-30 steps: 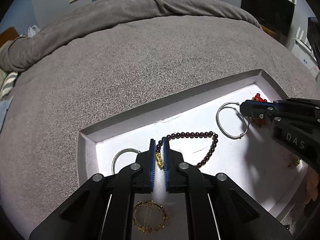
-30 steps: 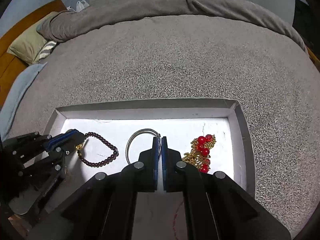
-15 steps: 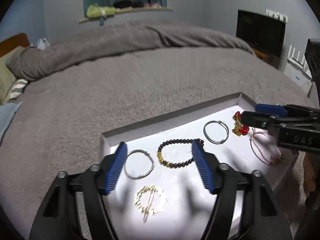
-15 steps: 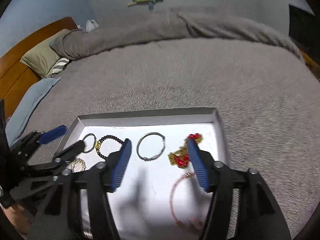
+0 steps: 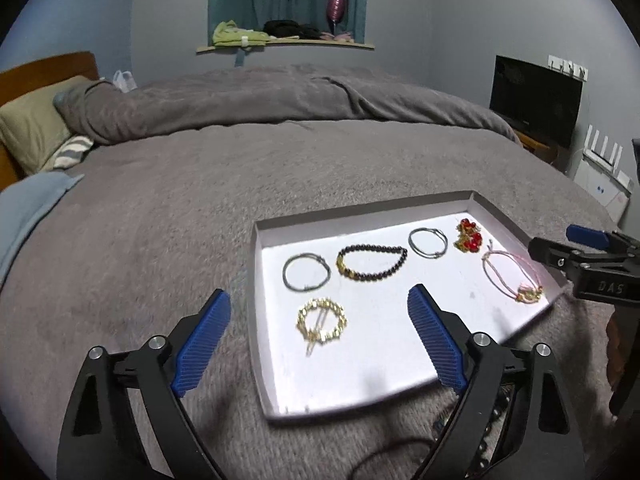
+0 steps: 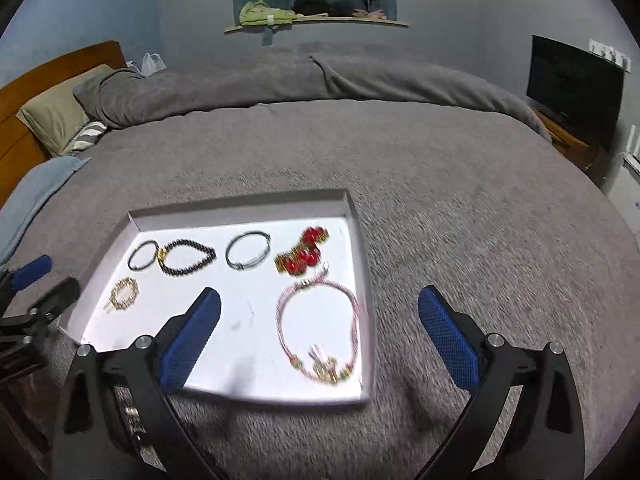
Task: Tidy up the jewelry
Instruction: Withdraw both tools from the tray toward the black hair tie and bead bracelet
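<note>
A shallow white tray (image 5: 380, 344) lies on the grey bed. In it are a silver bangle (image 5: 306, 272), a dark bead bracelet (image 5: 372, 262), a second silver bangle (image 5: 427, 242), a red and gold piece (image 5: 468, 236), a pink cord bracelet (image 5: 512, 276) and a gold ring clasp (image 5: 321, 320). My left gripper (image 5: 318, 300) hangs above the tray's near left corner, its jaws opening wide with nothing held. My right gripper (image 6: 320, 296) hovers over the tray's (image 6: 240, 320) near right edge, above the pink cord bracelet (image 6: 318, 332), jaws opening, nothing gripped.
A grey blanket (image 6: 400, 168) covers the bed all around the tray. Pillows (image 6: 60, 116) and a wooden headboard stand at far left, a dark screen (image 6: 572, 80) at far right. A dark beaded strap (image 6: 132, 416) hangs by my right gripper's base.
Both grippers went from shut to wide open, letting go of the bead bracelet and a silver bangle. Both pulled back and up from the tray, so the whole tray now shows.
</note>
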A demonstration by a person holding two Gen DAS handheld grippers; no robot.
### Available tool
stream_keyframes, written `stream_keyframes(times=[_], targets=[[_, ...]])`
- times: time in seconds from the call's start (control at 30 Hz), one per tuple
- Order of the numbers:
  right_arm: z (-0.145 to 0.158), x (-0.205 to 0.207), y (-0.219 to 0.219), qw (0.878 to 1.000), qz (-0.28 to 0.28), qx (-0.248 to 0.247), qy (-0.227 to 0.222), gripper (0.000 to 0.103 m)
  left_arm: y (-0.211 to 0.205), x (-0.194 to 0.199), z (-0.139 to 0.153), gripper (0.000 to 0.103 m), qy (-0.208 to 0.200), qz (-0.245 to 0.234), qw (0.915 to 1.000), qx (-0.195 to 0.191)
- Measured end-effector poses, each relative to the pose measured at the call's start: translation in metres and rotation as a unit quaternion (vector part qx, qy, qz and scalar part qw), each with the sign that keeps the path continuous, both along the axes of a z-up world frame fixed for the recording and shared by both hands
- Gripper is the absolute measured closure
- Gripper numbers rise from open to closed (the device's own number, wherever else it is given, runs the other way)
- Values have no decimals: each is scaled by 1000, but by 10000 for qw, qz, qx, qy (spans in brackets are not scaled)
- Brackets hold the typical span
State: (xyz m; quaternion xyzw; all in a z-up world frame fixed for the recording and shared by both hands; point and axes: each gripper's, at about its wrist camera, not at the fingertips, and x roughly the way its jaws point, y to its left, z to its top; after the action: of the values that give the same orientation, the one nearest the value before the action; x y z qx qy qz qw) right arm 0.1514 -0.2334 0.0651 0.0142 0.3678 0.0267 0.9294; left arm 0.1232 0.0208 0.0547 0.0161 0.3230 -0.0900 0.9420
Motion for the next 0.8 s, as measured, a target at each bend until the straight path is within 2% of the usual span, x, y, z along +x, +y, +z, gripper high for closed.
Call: stream_keyframes(times=[0.33,0.5,0.63,0.8], targets=[[0,-39,-5,9996,-245,-106,-20,5,11,-44,-6,11,-62,-2,9999,-89],[-9,-61,-12,9997,-77,227,-4,5,13,-64,-13,10,-47,-66,10000,6],[-17,-75,-14,9999,-123,74,-66,5,15,-76,-20,10,-16,-80,9999,93],[-28,-88,-18,9998,-123,143,-50,5,17,-85,-28,10,43,-98,9999,122]])
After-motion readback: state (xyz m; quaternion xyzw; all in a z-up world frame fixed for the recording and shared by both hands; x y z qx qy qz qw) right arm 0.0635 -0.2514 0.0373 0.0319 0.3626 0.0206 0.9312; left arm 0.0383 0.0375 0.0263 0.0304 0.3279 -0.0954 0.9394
